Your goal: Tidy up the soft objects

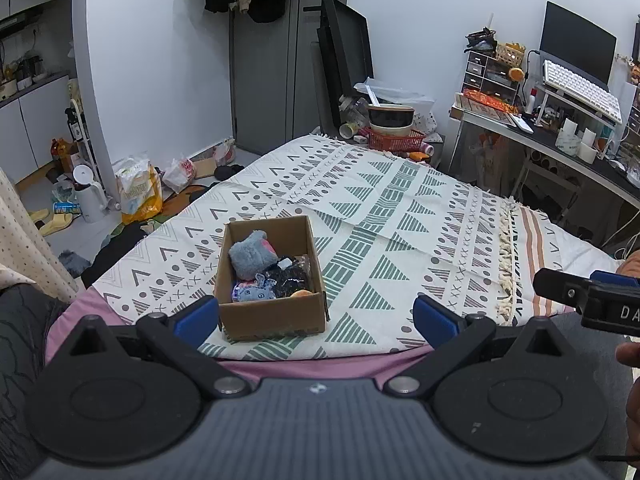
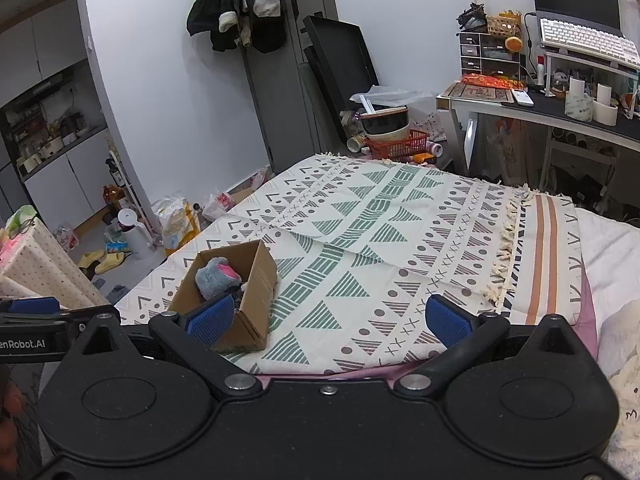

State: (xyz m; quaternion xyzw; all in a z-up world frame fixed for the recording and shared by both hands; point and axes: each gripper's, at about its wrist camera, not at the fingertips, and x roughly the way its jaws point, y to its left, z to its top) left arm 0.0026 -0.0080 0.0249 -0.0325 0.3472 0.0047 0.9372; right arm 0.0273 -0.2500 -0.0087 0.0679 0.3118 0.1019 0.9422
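A brown cardboard box (image 1: 276,316) stands on the patterned blanket (image 1: 380,216) near the bed's front edge. Inside lie a grey-blue plush toy (image 1: 250,254), a small blue patterned soft item (image 1: 256,292), a dark bundle (image 1: 292,278) and something orange (image 1: 302,293). My left gripper (image 1: 316,316) is open just in front of the box, holding nothing. In the right wrist view the same box (image 2: 256,276) sits at the left with the grey-blue plush (image 2: 214,274) showing pink. My right gripper (image 2: 330,318) is open and empty, its left finger (image 2: 210,318) overlapping the box's near side.
The right gripper (image 1: 584,292) also shows at the left view's right edge, held by a hand (image 1: 628,354). Beyond the bed stand a red basket (image 1: 394,140) with bowls, a cluttered desk (image 1: 560,136), and floor clutter (image 1: 136,192) at left. A dotted cloth (image 2: 44,268) lies far left.
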